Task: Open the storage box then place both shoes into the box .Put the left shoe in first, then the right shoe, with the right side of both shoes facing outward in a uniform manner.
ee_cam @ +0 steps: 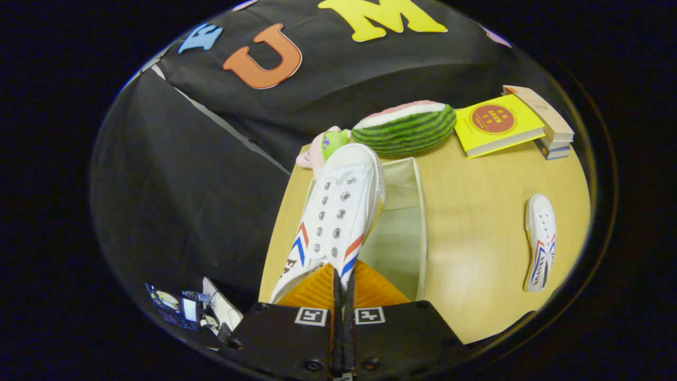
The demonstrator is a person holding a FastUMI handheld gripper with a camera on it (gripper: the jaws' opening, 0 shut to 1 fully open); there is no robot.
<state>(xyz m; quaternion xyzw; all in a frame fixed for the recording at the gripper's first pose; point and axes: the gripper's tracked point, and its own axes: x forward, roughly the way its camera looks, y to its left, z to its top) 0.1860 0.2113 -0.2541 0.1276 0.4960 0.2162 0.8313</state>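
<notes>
Your held shoe hides the storage box's near wall and the pink toy behind.

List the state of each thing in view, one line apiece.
tongs: shut on held shoe's heel edge
held shoe: lifted, toe pointing away, over the storage box
storage box: open
second shoe: lying on the table, untouched
yellow book: closed, leaning on stacked books

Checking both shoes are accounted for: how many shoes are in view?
2. One white canvas shoe with red and blue stripes is clamped in the tongs above the open pale fabric storage box; its matching shoe lies on the wooden table.
</notes>
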